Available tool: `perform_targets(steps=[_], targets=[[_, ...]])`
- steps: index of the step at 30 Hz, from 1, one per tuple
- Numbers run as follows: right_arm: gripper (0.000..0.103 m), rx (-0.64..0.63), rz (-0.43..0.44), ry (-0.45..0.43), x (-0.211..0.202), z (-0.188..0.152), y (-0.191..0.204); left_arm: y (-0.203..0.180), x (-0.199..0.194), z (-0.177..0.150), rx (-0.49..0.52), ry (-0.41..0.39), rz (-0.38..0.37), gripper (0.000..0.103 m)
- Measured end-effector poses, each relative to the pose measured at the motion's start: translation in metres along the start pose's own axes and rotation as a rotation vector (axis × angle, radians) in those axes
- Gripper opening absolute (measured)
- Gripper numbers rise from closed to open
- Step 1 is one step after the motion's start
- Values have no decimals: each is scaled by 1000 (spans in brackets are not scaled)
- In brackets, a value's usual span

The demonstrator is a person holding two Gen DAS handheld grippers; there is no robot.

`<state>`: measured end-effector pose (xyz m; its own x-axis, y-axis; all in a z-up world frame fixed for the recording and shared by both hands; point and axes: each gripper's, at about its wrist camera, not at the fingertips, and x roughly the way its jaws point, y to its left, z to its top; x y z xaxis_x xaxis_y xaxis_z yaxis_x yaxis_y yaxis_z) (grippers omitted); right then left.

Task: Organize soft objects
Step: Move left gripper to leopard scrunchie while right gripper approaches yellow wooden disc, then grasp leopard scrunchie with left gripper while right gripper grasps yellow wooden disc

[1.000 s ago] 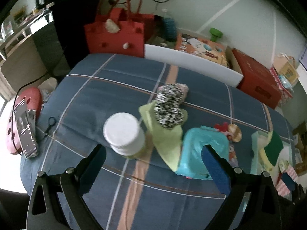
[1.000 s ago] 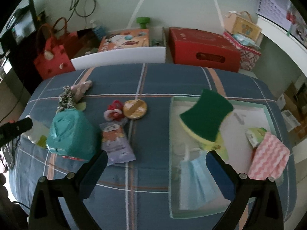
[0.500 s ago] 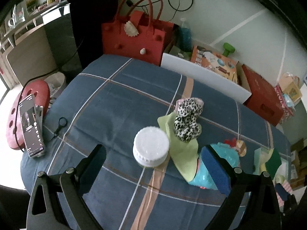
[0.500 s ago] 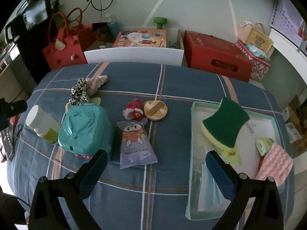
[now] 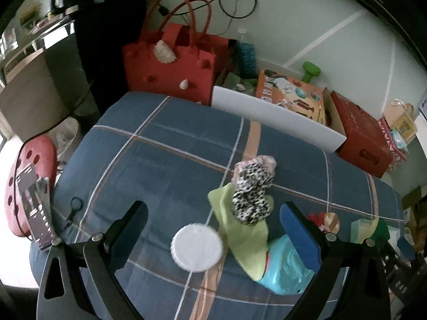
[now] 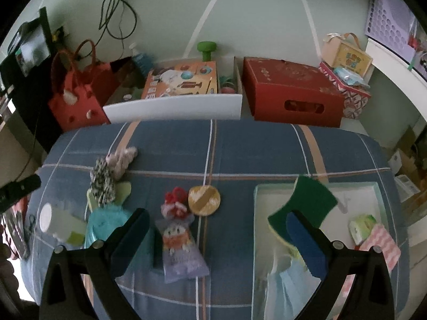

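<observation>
My left tongs (image 5: 213,229) hang wide and empty over the bench, the leopard scrunchie (image 5: 252,196) just ahead between the fingers, its length running away from me, while my right tongs (image 6: 217,229), also wide, sit farther off.

Left wrist view: high above the table's left end, angled down over the white-capped bottle (image 5: 197,247).
Right wrist view: high above the table's middle, facing the far wall.
Shared: leopard scrunchie (image 5: 252,196) (image 6: 102,184), red felt bag (image 5: 170,61) (image 6: 78,96).
</observation>
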<state>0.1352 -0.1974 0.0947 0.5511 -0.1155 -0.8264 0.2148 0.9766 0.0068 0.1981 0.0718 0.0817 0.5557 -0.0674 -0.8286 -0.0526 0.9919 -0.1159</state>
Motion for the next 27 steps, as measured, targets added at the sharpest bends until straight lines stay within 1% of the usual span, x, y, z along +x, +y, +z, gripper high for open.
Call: perform_targets(steps=[4,11,13,15,18,20,23,26,27], targets=[[103,11,25,25,22,10,-5,-11,11,9,1,9,-38,99],[103,-22,47,120,74,13,0,-26,43,15,15,46,-44,98],[103,-24,55,129,83,13,0,-30,51,16,20,52,-36,95],[103,-19,64,136,91,12,-1,-33,60,15,21,64,-32,86],[103,-3,84,147,102,10,-5,-39,73,15,31,79,-27,86],[101,4,97,154,109,9,-7,-43,79,14,38,84,-25,86],[97,-6,107,165,119,7,-4,-46,88,15,41,92,-43,84],[93,-12,127,170,125,5,-3,-47,98,14,42,113,-53,76],[92,-8,128,174,128,4,-4,-46,100,14,40,117,-54,76]])
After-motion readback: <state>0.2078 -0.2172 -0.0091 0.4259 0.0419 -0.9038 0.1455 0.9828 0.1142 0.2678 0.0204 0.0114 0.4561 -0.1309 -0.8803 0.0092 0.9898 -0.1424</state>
